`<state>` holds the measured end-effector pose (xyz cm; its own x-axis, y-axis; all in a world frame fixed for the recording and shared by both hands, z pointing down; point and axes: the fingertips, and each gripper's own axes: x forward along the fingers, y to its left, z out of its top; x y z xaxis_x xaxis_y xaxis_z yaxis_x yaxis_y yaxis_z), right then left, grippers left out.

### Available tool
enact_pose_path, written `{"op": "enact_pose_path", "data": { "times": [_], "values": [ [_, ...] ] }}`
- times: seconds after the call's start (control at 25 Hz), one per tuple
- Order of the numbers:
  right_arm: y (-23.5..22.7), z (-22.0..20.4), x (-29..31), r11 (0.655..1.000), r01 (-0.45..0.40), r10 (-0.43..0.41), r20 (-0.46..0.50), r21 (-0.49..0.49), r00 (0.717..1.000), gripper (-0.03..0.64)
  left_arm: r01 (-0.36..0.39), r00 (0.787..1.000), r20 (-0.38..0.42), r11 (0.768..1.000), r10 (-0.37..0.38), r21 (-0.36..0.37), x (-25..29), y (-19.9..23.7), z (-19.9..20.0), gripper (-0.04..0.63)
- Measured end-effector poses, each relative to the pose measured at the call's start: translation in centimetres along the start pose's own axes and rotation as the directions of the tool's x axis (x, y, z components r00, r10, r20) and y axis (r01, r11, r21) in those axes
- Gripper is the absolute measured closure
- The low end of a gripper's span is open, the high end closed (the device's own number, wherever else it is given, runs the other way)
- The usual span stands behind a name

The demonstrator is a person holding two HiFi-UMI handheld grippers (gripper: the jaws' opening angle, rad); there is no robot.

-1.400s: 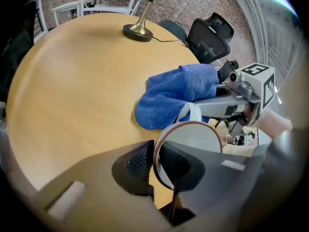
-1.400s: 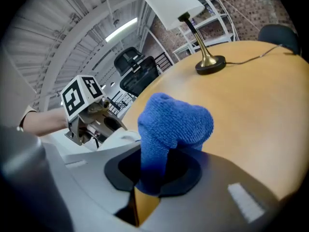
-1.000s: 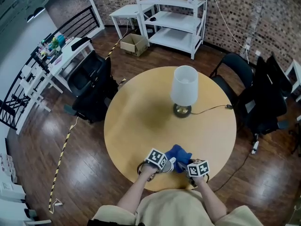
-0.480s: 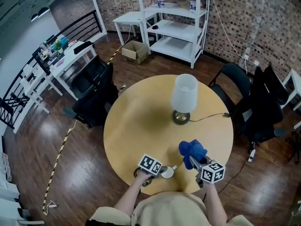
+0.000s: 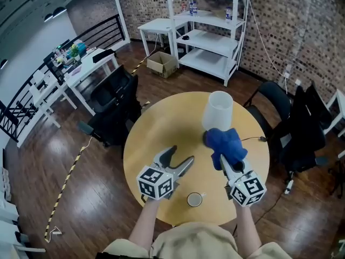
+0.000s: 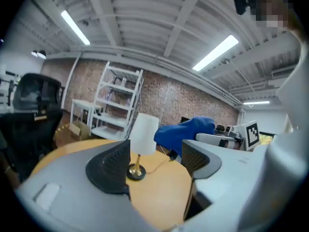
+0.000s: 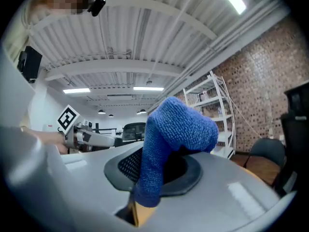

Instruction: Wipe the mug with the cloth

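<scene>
A small metal mug (image 5: 194,199) stands alone near the front edge of the round wooden table (image 5: 161,139), with no gripper touching it. My left gripper (image 5: 180,156) hovers high above the table, left of the mug; its jaws have just been opening and nothing is between them (image 6: 157,158). My right gripper (image 5: 222,159) is raised at the right, shut on the blue cloth (image 5: 225,144), which bunches over its jaws. In the right gripper view the blue cloth (image 7: 169,139) fills the gap in the right gripper (image 7: 159,166). The cloth (image 6: 186,132) also shows in the left gripper view.
A white-shaded lamp (image 5: 218,112) with a brass base stands at the table's far side, its cord running right. Black chairs (image 5: 116,104) flank the table, one also at the right (image 5: 302,125). White shelves (image 5: 213,31) and a cardboard box (image 5: 161,63) stand behind.
Both grippers rose from the table. The left gripper let go of the mug, which stayed on the table, and opened. The right gripper carried the blue cloth up and away from the mug.
</scene>
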<state>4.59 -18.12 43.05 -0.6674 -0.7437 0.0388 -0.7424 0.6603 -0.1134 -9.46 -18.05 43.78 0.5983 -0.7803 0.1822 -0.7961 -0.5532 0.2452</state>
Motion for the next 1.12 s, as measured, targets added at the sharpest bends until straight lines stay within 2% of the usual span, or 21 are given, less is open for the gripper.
{"op": "enact_pose_path", "data": {
  "times": [0.08, 0.16, 0.28, 0.4, 0.56, 0.72, 0.88, 1.12],
  "values": [
    [0.5, 2.4, 0.3, 0.998, 0.018, -0.016, 0.028, -0.066, 0.999, 0.545, -0.08, 0.993, 0.09, 0.994, 0.074, 0.072, -1.0, 0.2, 3.4, 0.275],
    [0.7, 4.0, 0.4, 0.992, 0.054, -0.048, 0.048, -0.114, 0.998, 0.545, -0.174, 0.976, 0.153, 0.976, 0.153, 0.133, -1.9, 0.7, 5.5, 0.275],
    [0.8, 5.2, 0.5, 0.985, 0.1, -0.091, 0.066, -0.14, 0.994, 0.545, -0.269, 0.95, 0.211, 0.948, 0.232, 0.17, -2.9, 1.3, 6.9, 0.276],
    [1.0, 5.4, 0.5, 0.986, 0.102, -0.095, 0.062, -0.135, 0.994, 0.545, -0.301, 0.938, 0.228, 0.94, 0.262, 0.158, -3.3, 1.5, 7.1, 0.278],
    [1.9, 5.4, 0.2, 0.986, 0.101, -0.095, 0.054, -0.129, 0.994, 0.545, -0.351, 0.923, 0.238, 0.915, 0.303, 0.197, -4.2, 1.3, 6.8, 0.305],
    [3.7, 5.2, 0.6, 0.991, 0.069, -0.063, 0.051, -0.118, 0.997, 0.545, -0.341, 0.922, 0.25, 0.926, 0.296, 0.161, -4.7, 1.0, 6.7, 0.313],
    [5.0, 5.1, 1.0, 0.99, 0.047, -0.041, 0.049, -0.129, 0.998, 0.545, -0.355, 0.918, 0.248, 0.921, 0.31, 0.16, -5.5, 1.2, 6.6, 0.319],
    [5.0, 4.4, 1.0, 0.991, 0.057, -0.052, 0.039, -0.124, 0.998, 0.545, -0.375, 0.909, 0.251, 0.914, 0.332, 0.152, -6.8, 1.9, 6.1, 0.327]
  ]
}}
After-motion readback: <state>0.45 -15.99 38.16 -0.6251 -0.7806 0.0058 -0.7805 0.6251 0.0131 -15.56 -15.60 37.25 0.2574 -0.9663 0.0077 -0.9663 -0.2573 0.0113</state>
